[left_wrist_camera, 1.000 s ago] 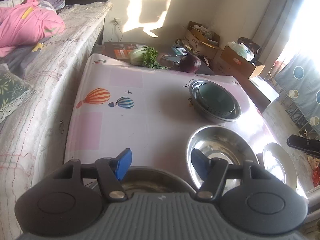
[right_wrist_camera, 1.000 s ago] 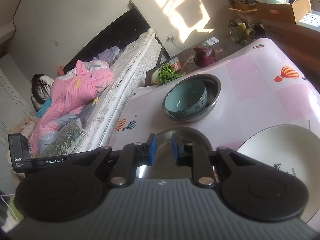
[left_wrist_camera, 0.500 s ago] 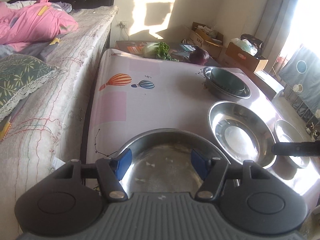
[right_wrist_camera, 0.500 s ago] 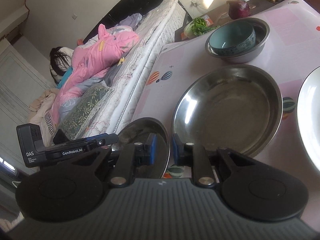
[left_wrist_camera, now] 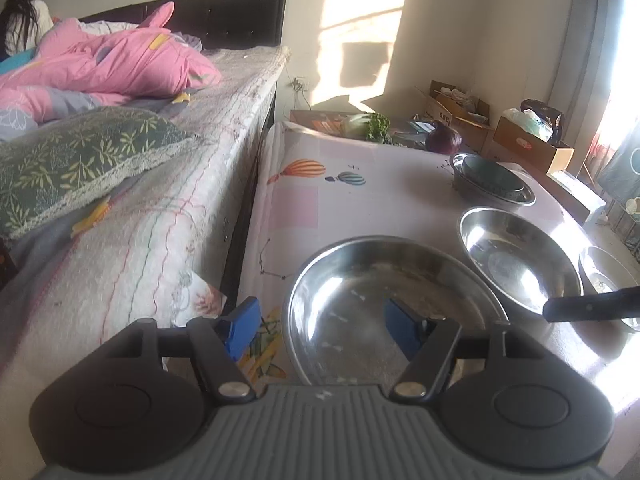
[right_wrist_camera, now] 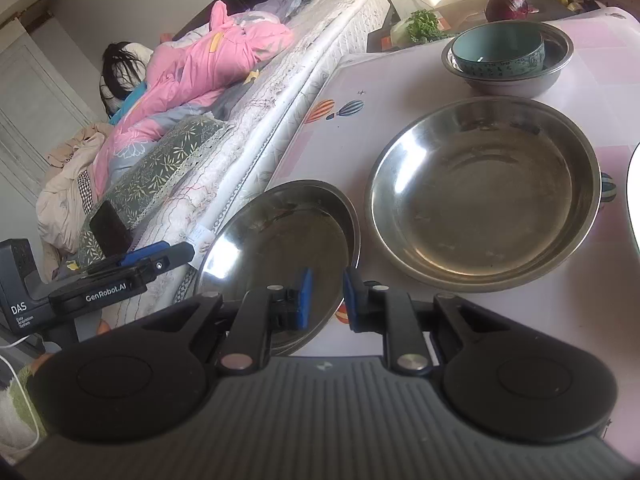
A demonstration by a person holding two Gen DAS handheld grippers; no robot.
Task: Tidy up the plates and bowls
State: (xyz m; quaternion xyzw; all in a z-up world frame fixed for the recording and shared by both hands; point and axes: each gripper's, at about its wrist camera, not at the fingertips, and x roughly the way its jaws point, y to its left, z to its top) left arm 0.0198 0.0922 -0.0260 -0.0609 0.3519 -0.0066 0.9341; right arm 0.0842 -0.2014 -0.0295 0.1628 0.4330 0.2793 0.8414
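A shallow steel dish (left_wrist_camera: 360, 280) (right_wrist_camera: 280, 240) lies at the table's near left corner. My left gripper (left_wrist_camera: 322, 330) is open and its jaws are opening. The left pad stands outside the dish's left rim, the right pad over its inside, neither pressing. Its blue pad (right_wrist_camera: 148, 253) shows beside the dish. My right gripper (right_wrist_camera: 328, 300) is shut on nothing, hovering at the dish's near right rim. Beyond lie a large steel bowl (left_wrist_camera: 520, 256) (right_wrist_camera: 480, 192) and a teal bowl (right_wrist_camera: 496, 50) nested in a steel bowl (right_wrist_camera: 560, 60).
A white plate (right_wrist_camera: 634, 200) lies at the right. A bed (left_wrist_camera: 160, 220) runs along the table's left edge, with a person (right_wrist_camera: 120, 68) under a pink quilt. A purple cabbage (left_wrist_camera: 443, 140), greens (left_wrist_camera: 372, 124) and cardboard boxes (left_wrist_camera: 528, 144) stand past the far end.
Both grippers drew back and toward the bed side. The left one slid left, so its left pad now stands outside the dish's rim. The right one came from facing the teal bowl to the dish.
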